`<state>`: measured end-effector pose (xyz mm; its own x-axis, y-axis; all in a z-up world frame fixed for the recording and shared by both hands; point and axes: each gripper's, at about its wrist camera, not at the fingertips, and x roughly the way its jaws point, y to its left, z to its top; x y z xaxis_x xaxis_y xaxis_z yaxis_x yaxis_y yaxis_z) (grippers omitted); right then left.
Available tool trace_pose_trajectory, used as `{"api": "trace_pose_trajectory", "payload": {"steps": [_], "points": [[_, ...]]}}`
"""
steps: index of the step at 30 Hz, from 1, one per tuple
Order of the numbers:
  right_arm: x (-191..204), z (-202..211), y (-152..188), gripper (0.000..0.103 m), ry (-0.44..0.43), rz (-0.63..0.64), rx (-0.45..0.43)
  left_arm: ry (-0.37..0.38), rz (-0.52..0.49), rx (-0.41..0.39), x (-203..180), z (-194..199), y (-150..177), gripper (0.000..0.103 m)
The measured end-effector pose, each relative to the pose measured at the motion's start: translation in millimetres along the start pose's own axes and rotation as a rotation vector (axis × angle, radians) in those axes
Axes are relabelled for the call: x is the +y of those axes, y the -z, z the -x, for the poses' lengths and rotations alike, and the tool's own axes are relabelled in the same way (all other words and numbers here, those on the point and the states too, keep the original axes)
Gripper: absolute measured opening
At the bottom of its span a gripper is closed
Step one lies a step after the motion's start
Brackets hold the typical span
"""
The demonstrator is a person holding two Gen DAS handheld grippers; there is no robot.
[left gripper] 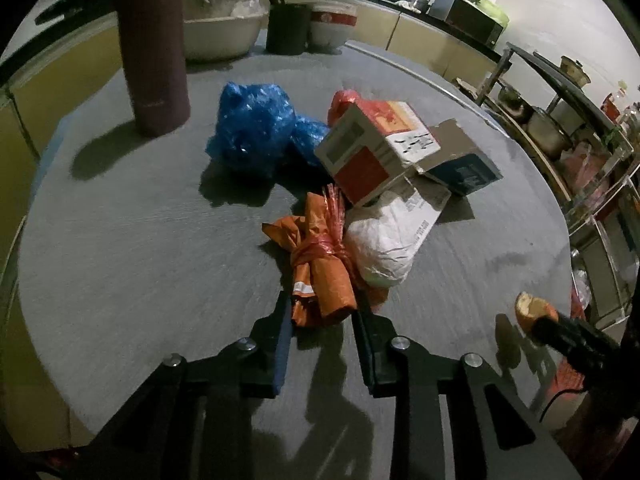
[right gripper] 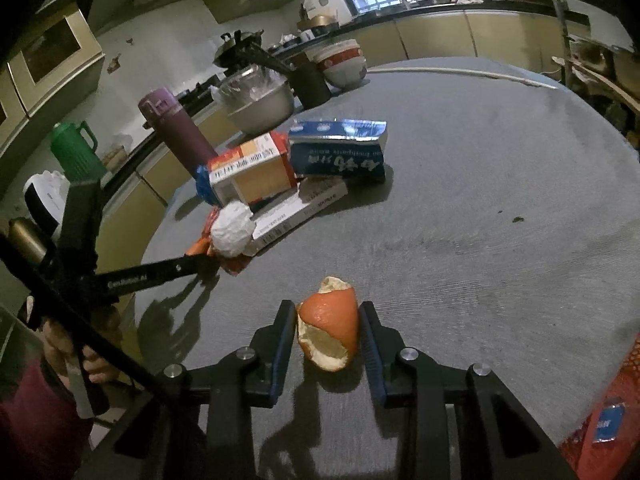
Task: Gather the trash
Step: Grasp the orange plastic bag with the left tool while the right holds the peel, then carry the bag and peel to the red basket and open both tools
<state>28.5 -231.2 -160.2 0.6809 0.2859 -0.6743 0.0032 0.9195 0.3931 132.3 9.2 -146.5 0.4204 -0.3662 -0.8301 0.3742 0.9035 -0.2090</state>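
On the round grey table (left gripper: 140, 248) lies a heap of trash: a blue plastic bag (left gripper: 256, 128), a red and white carton (left gripper: 372, 144), a flattened blue carton (left gripper: 468, 172) and a white paper wad (left gripper: 380, 244). My left gripper (left gripper: 322, 314) is shut on an orange wrapper bundle (left gripper: 320, 280) tied with red strip, at the near side of the heap. My right gripper (right gripper: 327, 312) is shut on a piece of orange peel (right gripper: 330, 324), just above the table. The left gripper (right gripper: 200, 264) shows in the right wrist view beside the white paper wad (right gripper: 232, 234).
A tall maroon flask (left gripper: 154, 48) stands behind the heap on the left. Bowls (left gripper: 220, 28) and a dark cup (left gripper: 288, 28) sit at the table's far edge. A red bag (right gripper: 600, 420) lies at the near right. Shelves with pots (left gripper: 560, 132) stand on the right.
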Motion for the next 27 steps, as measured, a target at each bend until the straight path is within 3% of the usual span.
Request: {"api": "trace_pose_trajectory", "payload": {"steps": [7,13,20,27], "points": [[-1.5,23.9,2.2,0.034,-0.006,-0.006,-0.054,-0.029,-0.044,-0.094,-16.5,44.3,13.1,0.031],[-11.6,49.6,6.8,0.034,0.005,-0.028,-0.111,0.032,-0.162,-0.159,-56.8,77.5,21.9,0.031],[-47.1,95.5,15.6,0.034,0.05,-0.105,-0.192,0.145,-0.329,-0.102,-136.7,68.0,36.4,0.031],[-116.6,158.5,39.7,0.034,0.144,-0.259,-0.283,0.279,-0.512,-0.024,-234.2,52.2,56.8,0.031]]}}
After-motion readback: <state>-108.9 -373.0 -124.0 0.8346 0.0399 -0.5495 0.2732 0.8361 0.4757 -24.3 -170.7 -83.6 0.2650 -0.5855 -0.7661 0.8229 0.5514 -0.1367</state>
